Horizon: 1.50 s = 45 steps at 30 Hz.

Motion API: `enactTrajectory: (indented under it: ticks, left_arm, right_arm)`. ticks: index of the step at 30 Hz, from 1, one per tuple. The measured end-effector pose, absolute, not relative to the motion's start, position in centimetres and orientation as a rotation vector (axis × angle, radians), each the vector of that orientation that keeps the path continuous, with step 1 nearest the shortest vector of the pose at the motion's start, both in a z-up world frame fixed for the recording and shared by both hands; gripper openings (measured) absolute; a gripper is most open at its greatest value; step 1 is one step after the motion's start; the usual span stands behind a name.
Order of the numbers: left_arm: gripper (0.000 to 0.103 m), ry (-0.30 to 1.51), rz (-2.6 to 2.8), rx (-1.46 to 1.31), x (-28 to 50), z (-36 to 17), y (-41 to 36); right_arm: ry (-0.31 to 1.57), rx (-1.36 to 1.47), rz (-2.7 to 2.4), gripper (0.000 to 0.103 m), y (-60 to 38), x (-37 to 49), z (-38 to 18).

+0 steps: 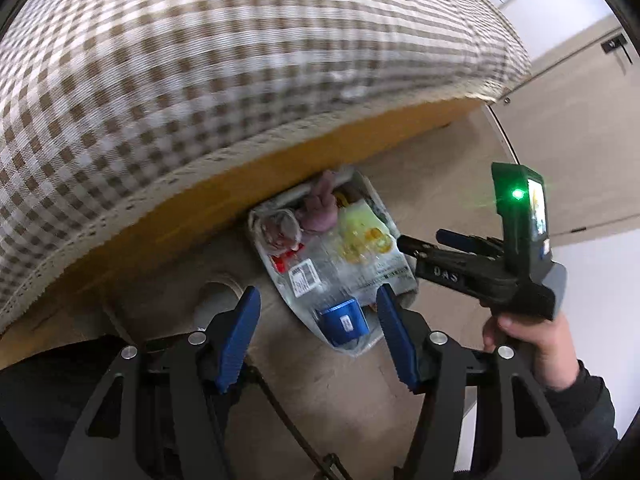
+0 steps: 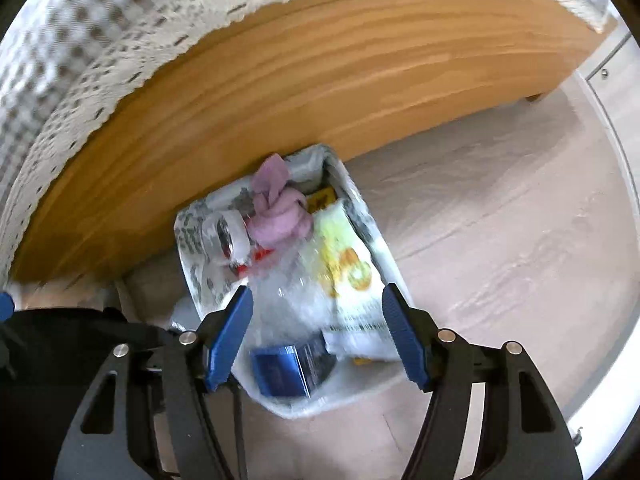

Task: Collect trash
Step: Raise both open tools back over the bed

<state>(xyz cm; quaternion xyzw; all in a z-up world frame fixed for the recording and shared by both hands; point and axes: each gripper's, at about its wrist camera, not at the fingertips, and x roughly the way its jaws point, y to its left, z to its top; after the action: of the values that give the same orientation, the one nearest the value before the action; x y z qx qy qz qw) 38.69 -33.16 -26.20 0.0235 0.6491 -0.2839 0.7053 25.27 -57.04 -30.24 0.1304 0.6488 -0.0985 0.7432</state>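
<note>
The trash bin's far rim hides behind a pink cloth.

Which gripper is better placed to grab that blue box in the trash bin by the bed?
Right, probably. The right gripper hangs open almost straddling the blue box; the left gripper is open too, but looks farther from the box on the floor.
</note>
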Motion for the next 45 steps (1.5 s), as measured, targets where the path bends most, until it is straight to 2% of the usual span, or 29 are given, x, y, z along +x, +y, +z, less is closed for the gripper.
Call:
enactTrajectory:
  ticks: [4,8,15,18,22,28,30,31,38,41,43,45]
  left_arm:
    - [0.065,1.408,-0.672,0.066,36.8,-24.3,-34.0]
    - [0.065,1.361,-0.702,0.068,35.1,-22.3,-33.7]
    - [0.073,1.086,-0.692,0.08,34.7,-15.5,-29.6]
    - [0.075,0.974,-0.658,0.073,35.9,-12.1,-26.8]
    - [0.076,0.845,-0.569,0.029,38.6,-7.1,-21.5]
    - [0.089,0.613,-0.398,0.037,43.1,0.8,-12.9]
    - [0.091,0.559,-0.347,0.04,44.5,2.8,-10.3]
    - [0.092,0.535,-0.324,0.035,45.2,3.9,-8.8]
    - [0.095,0.365,-0.19,0.037,49.3,9.2,-2.3]
    - [0.095,0.318,-0.141,0.039,51.2,10.6,-0.1]
    - [0.095,0.275,-0.128,0.028,51.8,11.2,1.3]
    - [0.095,0.245,-0.127,0.009,52.4,11.6,2.4]
  right_arm:
    - [1.423,0.256,-0.24,0.066,-56.7,22.2,-28.3]
    - [1.403,0.257,-0.264,0.067,-56.5,19.4,-26.3]
    - [1.271,0.242,-0.283,0.067,-53.4,18.3,-20.2]
    - [1.181,0.198,-0.25,0.067,-50.6,20.3,-16.4]
    - [1.036,0.147,-0.176,0.073,-45.9,24.7,-10.7]
    - [0.864,0.103,-0.051,0.073,-38.3,33.7,-3.6]
    - [0.822,0.092,-0.014,0.073,-35.7,36.1,-1.6]
    - [0.796,0.087,0.007,0.078,-34.4,37.5,-0.6]
    - [0.654,0.068,0.072,0.082,-27.6,44.6,5.3]
    - [0.569,0.057,0.087,0.082,-26.0,45.6,6.8]
    - [0.48,0.043,0.073,0.087,-25.1,45.6,7.7]
    - [0.399,0.028,0.077,0.087,-24.5,45.5,7.8]
